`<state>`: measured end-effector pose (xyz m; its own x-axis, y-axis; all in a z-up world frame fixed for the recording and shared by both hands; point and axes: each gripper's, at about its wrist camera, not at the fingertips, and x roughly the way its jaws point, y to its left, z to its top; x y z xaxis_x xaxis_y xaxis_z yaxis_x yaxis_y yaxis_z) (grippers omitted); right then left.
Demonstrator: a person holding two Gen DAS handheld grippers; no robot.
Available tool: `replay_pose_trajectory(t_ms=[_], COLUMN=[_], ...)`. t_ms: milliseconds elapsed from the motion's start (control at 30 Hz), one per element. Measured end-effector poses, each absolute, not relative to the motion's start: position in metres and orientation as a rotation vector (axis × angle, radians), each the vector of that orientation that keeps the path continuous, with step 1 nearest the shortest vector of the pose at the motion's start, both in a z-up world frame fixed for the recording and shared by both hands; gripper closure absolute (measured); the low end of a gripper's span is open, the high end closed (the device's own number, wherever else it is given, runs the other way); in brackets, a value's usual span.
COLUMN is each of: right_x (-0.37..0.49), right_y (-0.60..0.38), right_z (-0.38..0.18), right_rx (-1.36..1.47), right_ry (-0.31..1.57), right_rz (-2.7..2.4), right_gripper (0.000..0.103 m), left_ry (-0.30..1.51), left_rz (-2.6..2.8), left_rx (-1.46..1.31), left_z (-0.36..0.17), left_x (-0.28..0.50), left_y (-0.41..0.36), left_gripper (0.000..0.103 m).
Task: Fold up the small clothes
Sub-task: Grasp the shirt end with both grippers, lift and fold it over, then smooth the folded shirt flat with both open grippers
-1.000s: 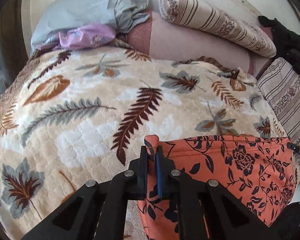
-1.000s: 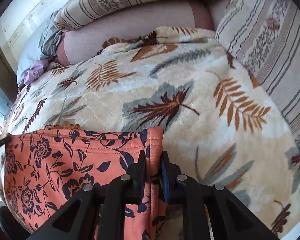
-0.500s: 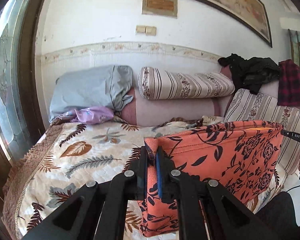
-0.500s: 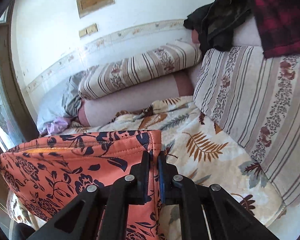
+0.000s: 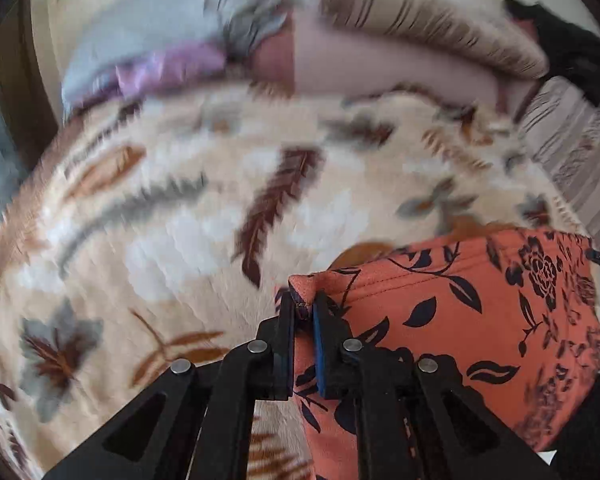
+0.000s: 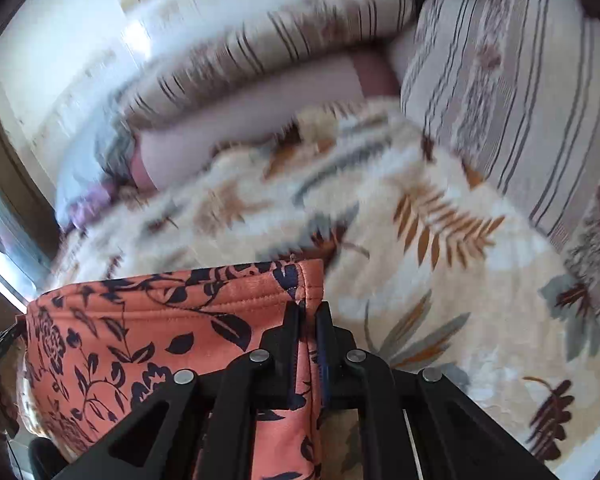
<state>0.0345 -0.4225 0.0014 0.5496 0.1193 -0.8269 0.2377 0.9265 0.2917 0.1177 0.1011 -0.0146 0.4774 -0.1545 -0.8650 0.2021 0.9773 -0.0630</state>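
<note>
- Above the leaf-print blanket [image 5: 188, 240], the orange floral garment [image 5: 480, 320] hangs stretched.
- Left gripper [image 5: 303, 312]: jaws clamped on one top corner.
- Right gripper [image 6: 307, 320]: jaws clamped on the other.

We see the pillows [image 5: 420, 24] and leaf-print blanket [image 5: 180, 200] smeared by motion blur; the orange floral garment [image 6: 140, 340] runs off the frame's bottom edge.

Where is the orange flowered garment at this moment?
The orange flowered garment is stretched between the two grippers over the leaf-patterned blanket: the left gripper clamps one top corner and the right gripper the other.
</note>
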Motion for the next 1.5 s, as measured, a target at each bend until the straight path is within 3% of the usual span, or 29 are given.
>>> replay_pose_trajectory(t_ms=[33,100,200,300,400,433,467,600,667,733,800,867,900,933,1033,1133,1300,1500], right_x=[0.042,0.036,0.027,0.023,0.011,0.004,-0.006,-0.047,-0.063,-0.071,-0.075,-0.076,-0.083,-0.09,-0.124,-0.153,-0.161,-0.157], right_y=[-0.423,-0.424,-0.422,-0.429,-0.441,-0.444,-0.443,-0.421,-0.4,-0.38,-0.365,-0.361,-0.368,-0.377,-0.378,-0.361,-0.338,-0.361], right_z=[-0.023,-0.027,-0.02,-0.018,-0.006,0.002,0.013,0.063,0.074,0.065,0.031,-0.014,-0.028,-0.027,0.01,0.019,-0.028,-0.067], right_rx=[0.416,0.452,0.419,0.432,0.497,0.517,0.529,0.578,0.645,0.71,0.779,0.771,0.817,0.87,0.829,0.86,1.064,1.371], right_ry=[1.04,0.975,0.983,1.0,0.972,0.951,0.922,0.813,0.792,0.821,0.913,1.062,1.063,1.016,0.904,0.879,0.926,0.787], right_rz=[-0.08,-0.083,-0.067,-0.054,-0.114,-0.122,-0.116,0.026,0.164,0.28,0.328,0.22,0.17,0.144,0.052,0.119,0.134,0.0], right_gripper=[0.095,0.091,0.091,0.091,0.064,0.043,0.034,0.034,0.024,0.02,0.018,0.019,0.024,0.037,0.033,0.019,0.019,0.019], left_ry=[1.121,0.985,0.973,0.989,0.97,0.958,0.938,0.799,0.749,0.749,0.817,1.014,1.12,1.102,1.042,0.967,0.938,0.939], left_rz=[-0.202,-0.19,-0.233,-0.203,-0.15,-0.151,-0.158,-0.207,-0.243,-0.288,-0.325,-0.277,-0.227,-0.221,-0.169,-0.176,-0.272,-0.379], left_rx=[0.05,-0.001,0.077,0.096,0.013,-0.004,-0.011,0.008,0.024,0.027,0.027,0.071,0.091,0.048,-0.044,-0.041,-0.129,-0.194], left_z=[-0.042,-0.028,-0.011,-0.008,0.005,0.012,0.021,0.063,0.074,0.069,0.043,-0.008,-0.034,-0.037,-0.007,0.019,0.035,0.036], left_x=[0.13,0.124,0.119,0.115,0.097,0.088,0.075,0.014,-0.014,-0.033,-0.036,-0.019,-0.012,-0.013,-0.023,-0.029,-0.032,-0.039], left_y=[0.101,0.104,0.095,0.103,0.123,0.127,0.128,0.117,0.103,0.089,0.078,0.071,0.073,0.08,0.091,0.086,0.059,0.011], left_gripper=[0.09,0.086,0.086,0.075,0.073,0.07,0.064,0.042,0.026,0.018,0.016,0.016,0.015,0.012,0.013,0.013,0.013,0.013])
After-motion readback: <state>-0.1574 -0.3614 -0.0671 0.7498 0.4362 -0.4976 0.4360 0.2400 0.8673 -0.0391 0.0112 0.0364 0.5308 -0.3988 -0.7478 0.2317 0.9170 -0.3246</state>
